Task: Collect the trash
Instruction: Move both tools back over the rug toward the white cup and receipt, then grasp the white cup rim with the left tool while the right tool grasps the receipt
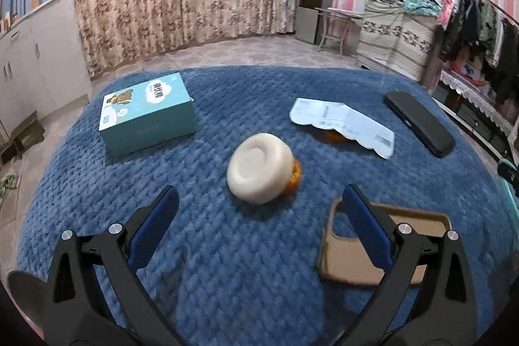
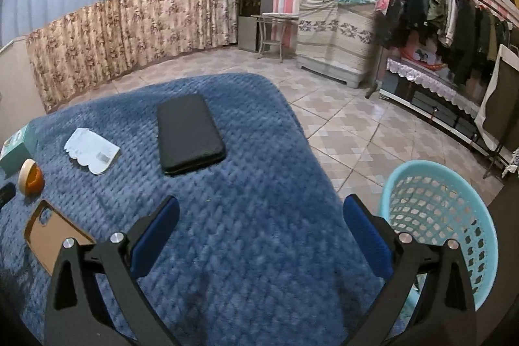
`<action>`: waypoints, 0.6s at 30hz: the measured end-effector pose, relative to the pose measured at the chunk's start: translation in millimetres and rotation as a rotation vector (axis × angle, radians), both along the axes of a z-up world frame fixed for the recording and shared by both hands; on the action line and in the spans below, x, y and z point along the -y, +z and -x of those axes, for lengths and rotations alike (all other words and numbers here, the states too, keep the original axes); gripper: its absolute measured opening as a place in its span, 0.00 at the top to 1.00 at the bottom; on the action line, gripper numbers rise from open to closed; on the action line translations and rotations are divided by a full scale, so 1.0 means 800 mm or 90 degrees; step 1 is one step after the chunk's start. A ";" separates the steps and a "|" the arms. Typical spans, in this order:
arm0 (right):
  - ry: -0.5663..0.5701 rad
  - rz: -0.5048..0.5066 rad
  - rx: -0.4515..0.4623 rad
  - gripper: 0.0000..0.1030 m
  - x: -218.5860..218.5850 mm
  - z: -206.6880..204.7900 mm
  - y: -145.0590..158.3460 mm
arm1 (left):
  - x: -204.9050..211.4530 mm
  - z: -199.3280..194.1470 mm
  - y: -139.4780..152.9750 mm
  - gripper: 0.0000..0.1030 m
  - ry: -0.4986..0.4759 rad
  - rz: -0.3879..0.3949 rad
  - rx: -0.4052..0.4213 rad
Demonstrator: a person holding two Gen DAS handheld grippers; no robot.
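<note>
— Nearest the left gripper [image 1: 259, 209], what did you see?

— Blue pads [image 1: 155, 232] held wide apart with nothing between them, only the blue blanket [image 1: 227, 265] beneath. A tan phone case [image 1: 418, 255] lay flat just under the right-hand pad, hollow side up.

— And beyond the case?

— A white round lid-like thing [image 1: 258, 171] tipped on its side against something orange [image 1: 293, 175], straight ahead of the open fingers. I judged it the likeliest piece of trash, since the gripper was lined up on it. Farther past the case, a torn scalloped paper [image 1: 340, 124] lay over another orange scrap; a teal box [image 1: 147, 114] sat well to the left of it, a black phone [image 1: 418, 124] to the right.

— The other hand?

— The right gripper [image 2: 259, 222] also stood spread and empty, over bare blanket near the phone case [image 2: 52, 235]. Beside it, off the blanket's edge on the floor side, stood a light blue basket [image 2: 438, 216], presumably placed within reach to take the trash.

— Anything collected?

— Nothing showed in what I could see of the basket.
</note>
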State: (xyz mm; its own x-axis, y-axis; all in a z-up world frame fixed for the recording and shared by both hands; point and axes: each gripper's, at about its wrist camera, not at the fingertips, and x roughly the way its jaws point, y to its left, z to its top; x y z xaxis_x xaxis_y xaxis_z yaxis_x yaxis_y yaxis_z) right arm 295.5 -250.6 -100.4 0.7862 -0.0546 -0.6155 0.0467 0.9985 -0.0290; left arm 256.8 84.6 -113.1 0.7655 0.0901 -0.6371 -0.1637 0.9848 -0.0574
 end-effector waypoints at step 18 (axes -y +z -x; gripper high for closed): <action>0.036 0.027 -0.027 0.04 -0.019 -0.003 -0.010 | 0.005 -0.037 -0.012 0.69 -0.013 -0.052 -0.001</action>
State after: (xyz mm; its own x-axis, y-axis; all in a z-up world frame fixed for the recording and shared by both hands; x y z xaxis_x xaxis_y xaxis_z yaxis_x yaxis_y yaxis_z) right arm 298.0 -235.1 -108.0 0.7625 -0.0378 -0.6458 -0.0117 0.9973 -0.0722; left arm 286.0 80.7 -122.8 0.7670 0.1262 -0.6292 -0.1433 0.9894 0.0237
